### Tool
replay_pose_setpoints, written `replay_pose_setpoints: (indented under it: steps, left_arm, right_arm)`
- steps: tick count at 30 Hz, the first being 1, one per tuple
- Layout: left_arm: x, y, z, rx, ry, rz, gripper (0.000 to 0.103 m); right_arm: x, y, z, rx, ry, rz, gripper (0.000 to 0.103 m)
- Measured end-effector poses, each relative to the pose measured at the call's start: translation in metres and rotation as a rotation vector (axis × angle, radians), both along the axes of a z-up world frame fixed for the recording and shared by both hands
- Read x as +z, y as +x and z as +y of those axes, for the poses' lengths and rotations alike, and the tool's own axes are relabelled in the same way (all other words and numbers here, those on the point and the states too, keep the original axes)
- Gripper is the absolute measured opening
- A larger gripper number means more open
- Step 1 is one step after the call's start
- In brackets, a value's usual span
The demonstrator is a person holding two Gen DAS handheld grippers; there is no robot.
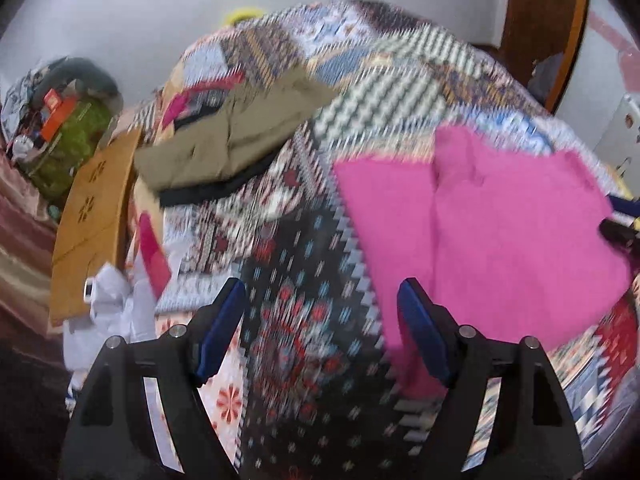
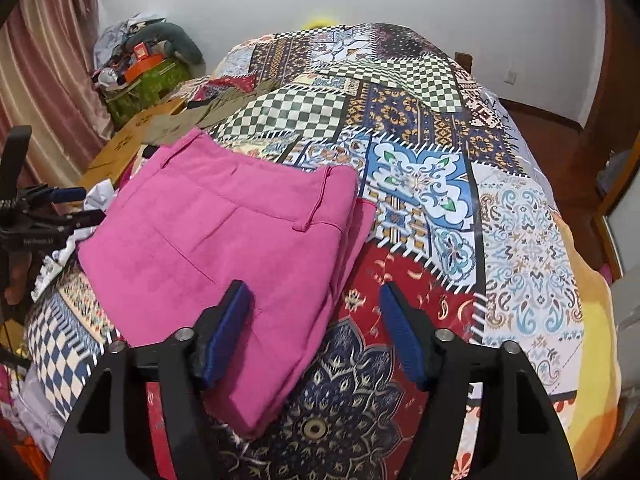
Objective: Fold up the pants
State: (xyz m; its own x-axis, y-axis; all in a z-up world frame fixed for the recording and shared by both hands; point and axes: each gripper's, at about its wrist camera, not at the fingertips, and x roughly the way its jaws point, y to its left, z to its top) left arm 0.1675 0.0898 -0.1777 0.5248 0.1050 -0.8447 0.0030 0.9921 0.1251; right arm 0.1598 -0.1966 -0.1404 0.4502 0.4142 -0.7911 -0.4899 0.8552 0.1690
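Pink pants [image 2: 224, 232] lay folded on patchwork bedspread [image 2: 420, 184]; judged soft, light, limp. Best grip: stacked edge by waistband. Left hand-held gripper [image 1: 322, 320] and right hand-held gripper [image 2: 316, 316] stood apart, empty.

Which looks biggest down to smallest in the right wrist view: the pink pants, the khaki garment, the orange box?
1. Pink pants, though they lie nearest the camera.
2. Khaki garment, partly hidden.
3. Orange box, smallest and farthest.
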Motion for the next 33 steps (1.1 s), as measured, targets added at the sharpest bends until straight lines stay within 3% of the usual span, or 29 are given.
replay_pose_setpoints:
  steps: [3,6,10,12,15,19,23,28,33]
  left_arm:
    - [0.014,0.015,-0.016,-0.045,-0.033,-0.05,0.08]
    - [0.015,0.034,-0.032,-0.086,-0.086,-0.05,0.08]
    - [-0.011,0.062,-0.049,-0.109,-0.05,0.001,0.08]
    - [-0.022,0.067,-0.046,-0.101,-0.072,0.026,0.087]
    - [-0.022,0.064,-0.03,-0.07,-0.111,0.01,0.089]
    - [-0.014,0.054,-0.003,0.005,-0.091,-0.014,0.086]
    - [-0.006,0.039,0.016,0.016,-0.15,-0.014,0.085]
    - [-0.009,0.026,0.013,-0.009,-0.223,0.009,0.085]
    - [-0.018,0.031,0.0,-0.034,-0.282,0.039,0.085]
  right_arm:
    - [0.006,0.008,-0.003,-0.031,0.028,-0.018,0.06]
    - [0.013,0.018,-0.004,-0.052,0.065,-0.03,0.052]
    - [0.009,0.035,0.002,-0.069,0.03,-0.036,0.051]
    - [0.003,0.038,0.005,-0.061,0.001,-0.027,0.051]
    - [-0.002,0.037,0.004,-0.049,-0.017,-0.03,0.051]
    - [0.004,0.033,-0.001,-0.042,-0.03,-0.054,0.056]
    - [0.009,0.031,-0.003,-0.028,-0.004,-0.025,0.056]
    - [0.0,0.023,-0.002,-0.033,0.024,0.036,0.068]
    - [-0.011,0.022,-0.006,-0.065,0.073,0.087,0.068]
